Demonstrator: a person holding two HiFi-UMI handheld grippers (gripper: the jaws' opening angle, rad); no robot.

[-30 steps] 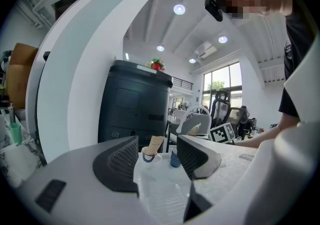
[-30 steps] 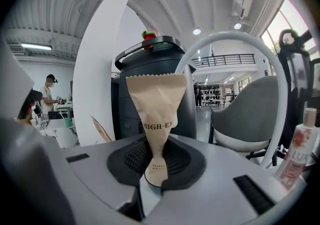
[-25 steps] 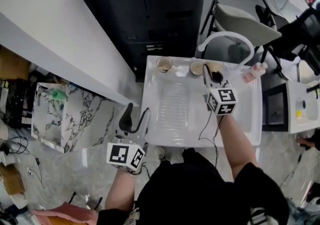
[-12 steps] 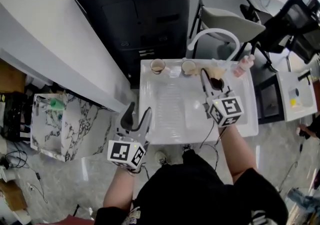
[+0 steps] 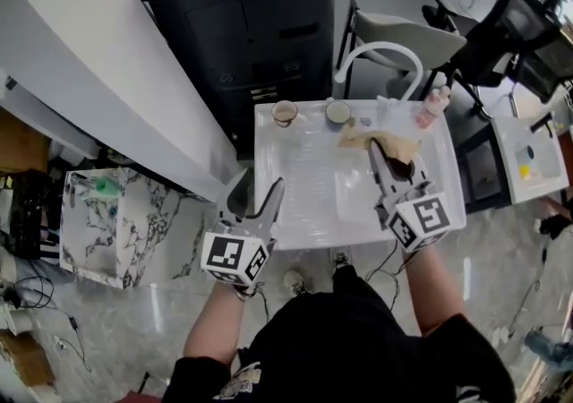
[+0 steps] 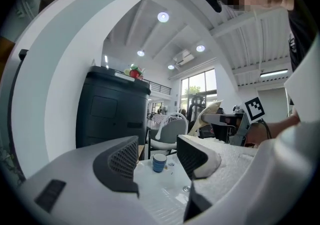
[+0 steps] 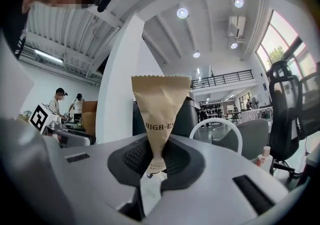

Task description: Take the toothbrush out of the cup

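The right gripper [image 7: 154, 161] has its dark, ribbed pads squeezed almost together on the narrow bottom of a tan paper packet [image 7: 160, 104]. The packet fans upward into a flat wedge with a crimped, zigzag top edge. Its printing reads as a toothbrush wrapper, so the toothbrush itself is hidden inside the paper. Seen from above, the packet [image 5: 380, 138] is out of both cups and hangs over the back half of the white sink [image 5: 295, 213], just in front of the gripper [image 5: 383, 152].

The left gripper [image 6: 158, 152] is spread wide with nothing between its jaws. Its pads [image 6: 124, 158] are black with a fine grid texture, set in smooth grey moulded fingers. From overhead it [image 5: 258, 191] sits at the sink's front left edge.

The sink is glossy white with a ribbed draining panel down its middle. At its back rim stand a small brownish cup [image 5: 285, 112] and a round blue cup [image 5: 337, 111], both well apart from the packet. A white tubular faucet [image 5: 376, 50] arches behind them, with a slim pink-capped bottle [image 5: 433, 107] to its right.
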